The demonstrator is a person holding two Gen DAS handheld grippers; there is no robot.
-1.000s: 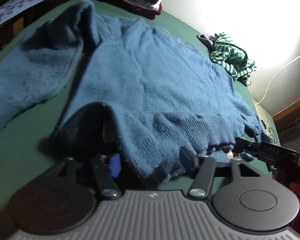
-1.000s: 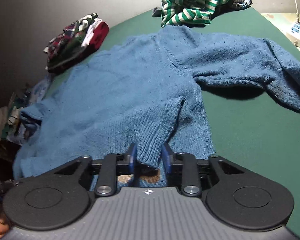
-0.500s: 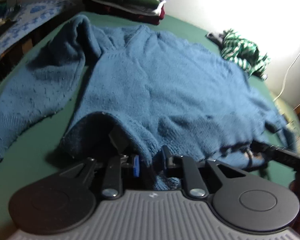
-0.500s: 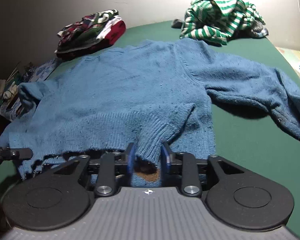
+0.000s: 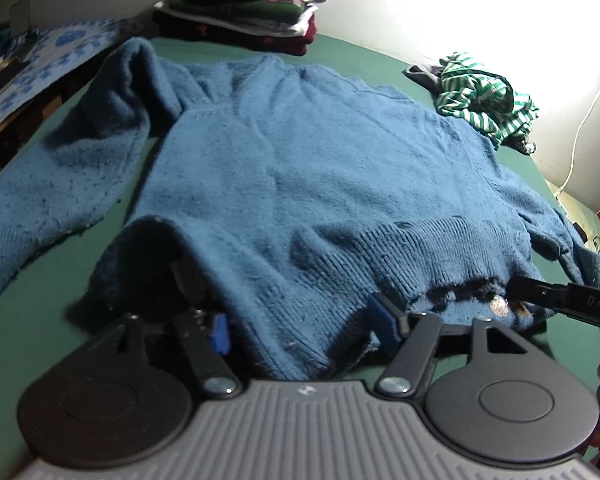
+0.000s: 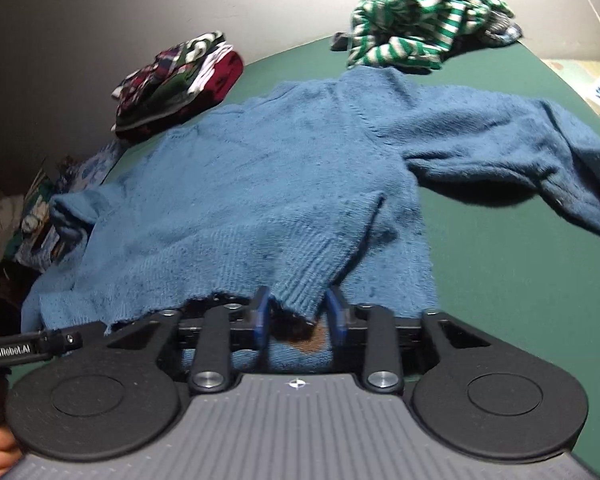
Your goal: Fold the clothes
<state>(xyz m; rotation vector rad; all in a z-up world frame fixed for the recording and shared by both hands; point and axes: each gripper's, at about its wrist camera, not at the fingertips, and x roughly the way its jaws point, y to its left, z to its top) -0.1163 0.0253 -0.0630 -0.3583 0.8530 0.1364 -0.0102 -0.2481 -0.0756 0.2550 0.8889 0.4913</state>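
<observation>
L gripper (image 5: 302, 322) jaws opening, R gripper (image 6: 300, 314) jaws closing

left gripper (image 5: 304, 326): black links | blue pads | ribbed grey body

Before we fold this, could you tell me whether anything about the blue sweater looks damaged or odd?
Yes: the blue sweater has a frayed, ragged ribbed hem, with loose torn edges near the right gripper. A brown patch shows on the layer under that hem. Otherwise it lies flat on the green surface.
</observation>
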